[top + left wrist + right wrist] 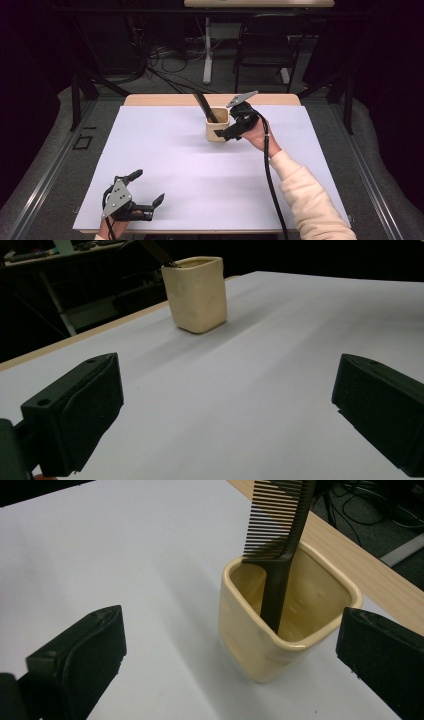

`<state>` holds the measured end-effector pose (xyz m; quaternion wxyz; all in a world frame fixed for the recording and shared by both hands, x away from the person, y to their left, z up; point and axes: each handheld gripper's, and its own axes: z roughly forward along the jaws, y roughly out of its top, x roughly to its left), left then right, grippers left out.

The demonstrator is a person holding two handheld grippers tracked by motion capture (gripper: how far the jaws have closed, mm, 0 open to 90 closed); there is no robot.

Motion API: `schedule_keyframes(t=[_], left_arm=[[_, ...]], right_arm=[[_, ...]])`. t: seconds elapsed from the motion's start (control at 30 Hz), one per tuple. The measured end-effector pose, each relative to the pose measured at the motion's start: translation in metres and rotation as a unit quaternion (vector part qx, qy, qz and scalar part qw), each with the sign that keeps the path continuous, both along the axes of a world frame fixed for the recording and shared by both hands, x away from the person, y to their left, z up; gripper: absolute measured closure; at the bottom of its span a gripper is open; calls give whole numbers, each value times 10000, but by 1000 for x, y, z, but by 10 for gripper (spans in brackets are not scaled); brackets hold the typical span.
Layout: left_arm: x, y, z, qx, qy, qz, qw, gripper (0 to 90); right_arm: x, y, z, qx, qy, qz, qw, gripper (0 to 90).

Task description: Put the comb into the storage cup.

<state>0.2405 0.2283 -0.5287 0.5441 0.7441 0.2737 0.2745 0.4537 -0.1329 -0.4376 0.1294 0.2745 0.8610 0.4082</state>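
White sheeting (200, 170) covers the wooden table in a dark room with cables on the floor behind. Between the spread, empty jaws of the right gripper (230, 670), slightly nearer its right jaw, stands a cream square ceramic cup (280, 630) with a black plastic comb (277, 535) leaning inside, handle down. Far ahead of the left gripper (225, 410), whose jaws are also released and empty, the same cup rests.

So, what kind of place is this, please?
Probably a lab or recording room, not a home: a white-covered table with just a cream cup holding a black comb, loose cables on the floor, and a dark chair behind.
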Motion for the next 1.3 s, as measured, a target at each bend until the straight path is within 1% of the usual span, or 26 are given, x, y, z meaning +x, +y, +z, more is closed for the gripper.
schedule_keyframes(t=[0.2, 0.37, 0.53, 0.67, 0.7, 1.1, 1.3], left_arm=[[0, 0, 0, -5, 2, -4, 10000, 1], [0, 0, 0, -5, 1, 2, 10000, 1], [0, 0, 0, 0, -3, -2, 10000, 1], [0, 0, 0, 4, -9, 2, 10000, 1], [0, 0, 0, 3, -4, 7, 10000, 1], [0, 0, 0, 6, -15, 0, 10000, 1], [0, -1, 0, 6, -16, -1, 10000, 1]], right_arm=[[-6, -7, -4, -66, 67, 28, 10000, 0], [-11, -14, -8, -68, 112, 26, 9999, 0], [-19, -23, -13, -92, 108, 26, 9999, 0], [-25, -30, -18, -74, 136, 4, 9999, 0], [-27, -32, -19, -89, 176, -5, 9998, 0], [-48, -56, -38, -146, 304, -137, 9993, 0], [-58, -65, -45, -137, 313, -181, 9993, 0]])
